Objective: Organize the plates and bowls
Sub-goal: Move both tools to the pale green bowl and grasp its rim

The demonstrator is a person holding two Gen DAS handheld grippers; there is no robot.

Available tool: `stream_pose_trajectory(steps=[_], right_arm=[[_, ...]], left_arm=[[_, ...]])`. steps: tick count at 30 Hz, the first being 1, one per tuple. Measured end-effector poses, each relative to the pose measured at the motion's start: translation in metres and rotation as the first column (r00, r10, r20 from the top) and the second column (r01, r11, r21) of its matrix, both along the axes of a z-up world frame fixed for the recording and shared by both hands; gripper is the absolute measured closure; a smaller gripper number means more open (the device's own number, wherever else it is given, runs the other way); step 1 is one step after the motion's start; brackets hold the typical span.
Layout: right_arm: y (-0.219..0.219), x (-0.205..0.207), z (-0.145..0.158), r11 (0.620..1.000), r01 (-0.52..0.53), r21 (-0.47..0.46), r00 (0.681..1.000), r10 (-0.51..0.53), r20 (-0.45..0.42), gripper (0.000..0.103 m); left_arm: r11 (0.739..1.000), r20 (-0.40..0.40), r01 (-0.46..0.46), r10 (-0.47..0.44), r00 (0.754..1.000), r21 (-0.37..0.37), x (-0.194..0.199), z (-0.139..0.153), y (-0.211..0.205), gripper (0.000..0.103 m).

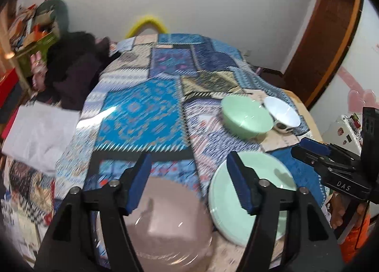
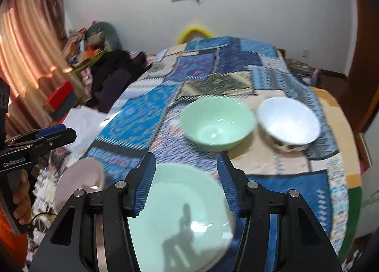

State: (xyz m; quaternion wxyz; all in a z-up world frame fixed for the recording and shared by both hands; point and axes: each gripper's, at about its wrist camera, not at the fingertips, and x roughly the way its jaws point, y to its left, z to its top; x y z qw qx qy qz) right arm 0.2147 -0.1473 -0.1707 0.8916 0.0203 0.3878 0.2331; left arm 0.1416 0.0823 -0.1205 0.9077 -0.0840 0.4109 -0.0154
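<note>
1. Patchwork quilt (image 1: 142,111), blue patterned, covers the surface; all dishes rest on it.
2. Pink plate (image 1: 170,224) lies at the near edge, below the left gripper (image 1: 189,182); jaws apart, nothing between the pads.
3. Green plate (image 2: 184,212) lies just right of the pink plate, under the right gripper (image 2: 187,184); jaws parted, empty.
4. Green bowl (image 2: 218,122) sits upright beyond the green plate.
5. White bowl (image 2: 287,120) sits tilted, just beside the green bowl's right side.
</note>
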Motion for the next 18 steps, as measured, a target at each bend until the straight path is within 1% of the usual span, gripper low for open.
stream_pose_trajectory(steps=[2, 4, 8, 11, 13, 18], right_arm=[[-0.009, 0.007, -0.002, 1.000, 0.020, 0.000, 1.000, -0.020, 0.000, 0.052], [-0.017, 0.016, -0.006, 0.999, 0.040, 0.001, 0.999, -0.040, -0.007, 0.052], [-0.025, 0.033, -0.017, 0.998, 0.058, -0.003, 0.998, -0.058, -0.025, 0.052], [-0.029, 0.047, -0.027, 0.998, 0.061, -0.009, 0.997, -0.061, -0.043, 0.052], [-0.027, 0.057, -0.034, 0.998, 0.059, -0.011, 0.997, -0.059, -0.057, 0.052], [-0.024, 0.077, -0.051, 0.999, 0.046, -0.008, 0.994, -0.046, -0.100, 0.052]], left_arm=[[1.000, 0.000, 0.016, -0.016, 1.000, 0.007, 0.015, 0.001, -0.011, 0.031], [1.000, -0.012, 0.027, -0.027, 1.000, 0.007, 0.033, -0.001, -0.022, 0.023], [0.999, -0.060, 0.038, -0.038, 0.997, 0.004, 0.066, -0.011, -0.036, 0.023], [0.999, -0.106, 0.048, -0.049, 0.993, -0.012, 0.091, -0.022, -0.043, 0.023], [0.998, -0.142, 0.052, -0.055, 0.988, -0.027, 0.110, -0.032, -0.048, 0.023], [0.997, -0.207, 0.067, -0.071, 0.976, -0.028, 0.147, -0.058, -0.058, 0.023]])
